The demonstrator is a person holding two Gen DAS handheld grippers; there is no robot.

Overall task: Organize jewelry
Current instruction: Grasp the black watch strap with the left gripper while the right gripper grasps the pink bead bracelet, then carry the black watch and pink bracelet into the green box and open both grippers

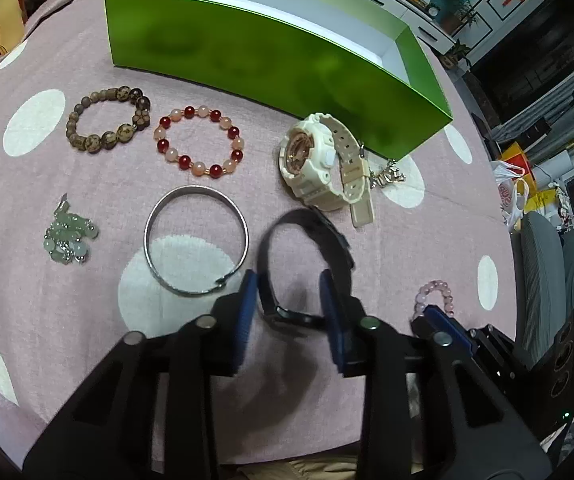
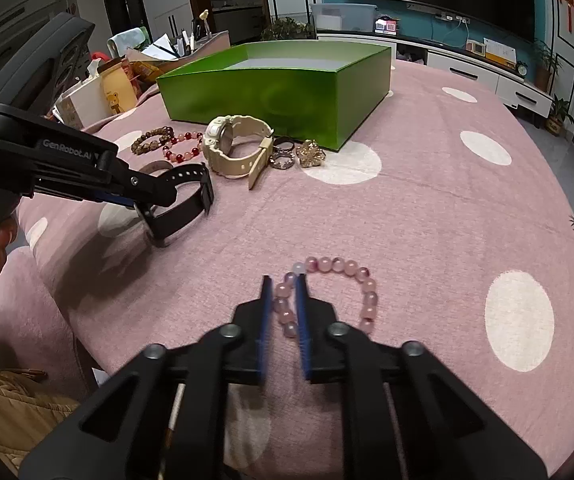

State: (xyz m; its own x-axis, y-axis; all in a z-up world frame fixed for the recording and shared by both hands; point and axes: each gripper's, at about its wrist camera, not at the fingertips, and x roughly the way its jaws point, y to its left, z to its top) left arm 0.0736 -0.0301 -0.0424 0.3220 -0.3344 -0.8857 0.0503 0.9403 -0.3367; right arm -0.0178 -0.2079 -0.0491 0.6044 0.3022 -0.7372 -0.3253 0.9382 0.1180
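Left tool (image 1: 289,280): the two blue-padded fingers are being held well apart, straddling the near loop of the black watch (image 1: 307,248). One strap side is lying against the inner face of the left finger; whether the right finger is touching the strap cannot be told. The watch is being rested on the pink polka-dot cloth (image 1: 87,60) covering the table, not visibly lifted.

Right tool (image 2: 283,284): the fingers are being held narrowly apart, with one side of the pink bead bracelet (image 2: 327,292) lying between them. Beads are being enclosed by both pads, though firm clamping cannot be confirmed. The rest of the bracelet is lying flat on the cloth to the right of the tool.

Other jewelry being kept on the cloth, left view: brown bead bracelet (image 1: 109,120), red and peach bead bracelet (image 1: 201,142), silver bangle (image 1: 196,240) just beside the left tool, green bead cluster (image 1: 69,236), cream watch (image 1: 319,164) and a small gold charm (image 1: 387,176) near the box.

Green box (image 1: 271,56): open-topped, white inside, being kept at the far side of the cloth behind the jewelry.
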